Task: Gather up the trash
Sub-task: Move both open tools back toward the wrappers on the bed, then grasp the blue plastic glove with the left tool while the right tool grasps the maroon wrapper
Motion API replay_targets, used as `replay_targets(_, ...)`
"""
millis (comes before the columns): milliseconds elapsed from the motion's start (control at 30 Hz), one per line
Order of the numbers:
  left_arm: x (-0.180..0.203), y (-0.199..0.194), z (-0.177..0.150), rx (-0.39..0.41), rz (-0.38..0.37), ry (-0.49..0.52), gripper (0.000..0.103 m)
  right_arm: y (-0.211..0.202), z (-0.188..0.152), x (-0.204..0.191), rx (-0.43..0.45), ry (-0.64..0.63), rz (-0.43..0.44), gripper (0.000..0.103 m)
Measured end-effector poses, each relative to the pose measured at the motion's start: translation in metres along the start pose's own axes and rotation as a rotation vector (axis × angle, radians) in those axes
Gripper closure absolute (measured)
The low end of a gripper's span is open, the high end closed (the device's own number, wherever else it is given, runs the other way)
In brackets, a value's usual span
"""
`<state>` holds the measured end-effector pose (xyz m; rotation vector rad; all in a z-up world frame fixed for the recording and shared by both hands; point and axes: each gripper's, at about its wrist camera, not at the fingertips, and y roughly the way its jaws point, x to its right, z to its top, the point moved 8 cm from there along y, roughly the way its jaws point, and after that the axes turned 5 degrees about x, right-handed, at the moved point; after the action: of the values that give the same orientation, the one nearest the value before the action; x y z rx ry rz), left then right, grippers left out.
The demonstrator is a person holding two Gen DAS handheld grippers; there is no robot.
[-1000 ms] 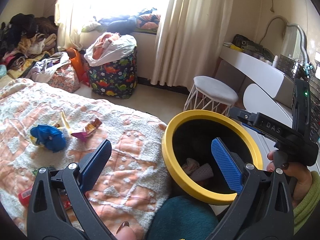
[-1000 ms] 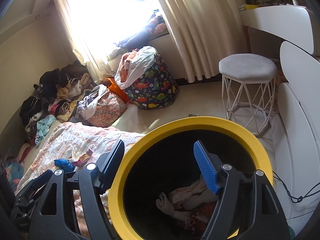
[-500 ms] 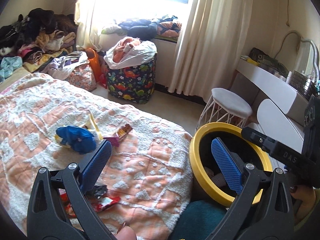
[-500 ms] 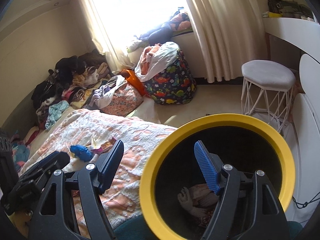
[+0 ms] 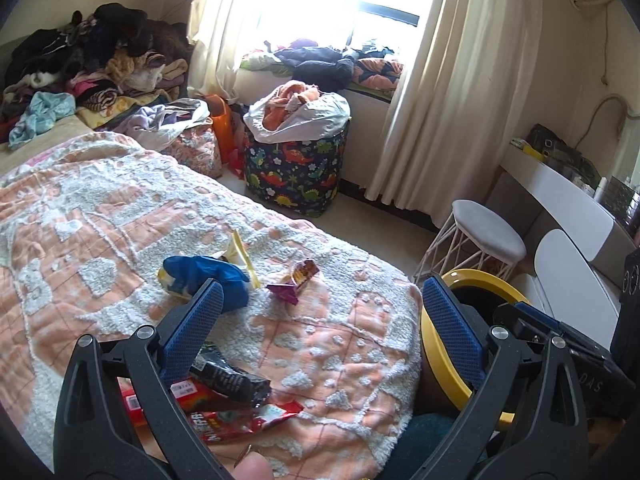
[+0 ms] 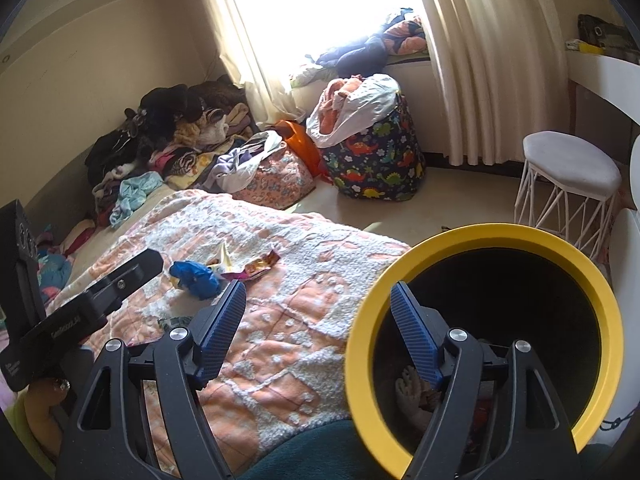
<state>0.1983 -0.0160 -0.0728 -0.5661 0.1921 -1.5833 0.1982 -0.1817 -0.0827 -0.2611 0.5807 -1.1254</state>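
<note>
A black bin with a yellow rim (image 6: 560,256) stands beside the bed, with crumpled tissue (image 6: 412,392) at its bottom. My right gripper (image 6: 318,296) is open, its jaws standing astride the bin's near-left rim without pressing on it. On the blanket lie a blue crumpled bag (image 5: 208,276), a yellow-white wrapper (image 5: 238,252) and a purple-orange wrapper (image 5: 298,278). My left gripper (image 5: 320,300) hangs open above the bed; a black packet (image 5: 232,378) and a red wrapper (image 5: 240,420) lie under its left finger. In this view the bin's rim (image 5: 436,360) shows at the right.
An orange-and-white blanket (image 5: 100,208) covers the bed. Beyond it stand a dinosaur-print hamper (image 5: 296,176) stuffed with clothes, a floral bag (image 5: 196,148) and a clothes pile (image 5: 100,64). A white stool (image 5: 488,236) and a white desk (image 5: 560,188) are on the right.
Both views have swung left over the bed, so the bin has slid to the right in each. The black and red wrappers have come into the left view. Both grippers stay open.
</note>
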Motion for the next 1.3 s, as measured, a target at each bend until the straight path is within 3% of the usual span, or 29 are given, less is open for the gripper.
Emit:
replay_targets(433, -0.04, 0.0, 0.003, 0.002, 0.077, -0.076, 0.011, 0.012, -0.009, -0.046, -0.025, -0.111, 0.06, 0.029)
replay_targets(900, -0.085, 0.008, 0.005, -0.022, 0.144, -0.18, 0.012, 0.061, -0.016, -0.077, -0.093, -0.185, 0.089, 0.029)
replay_targets(1300, -0.107, 0.044, 0.001, -0.108, 0.13, -0.313, 0.037, 0.116, -0.026, -0.09, -0.166, -0.202, 0.083, 0.029)
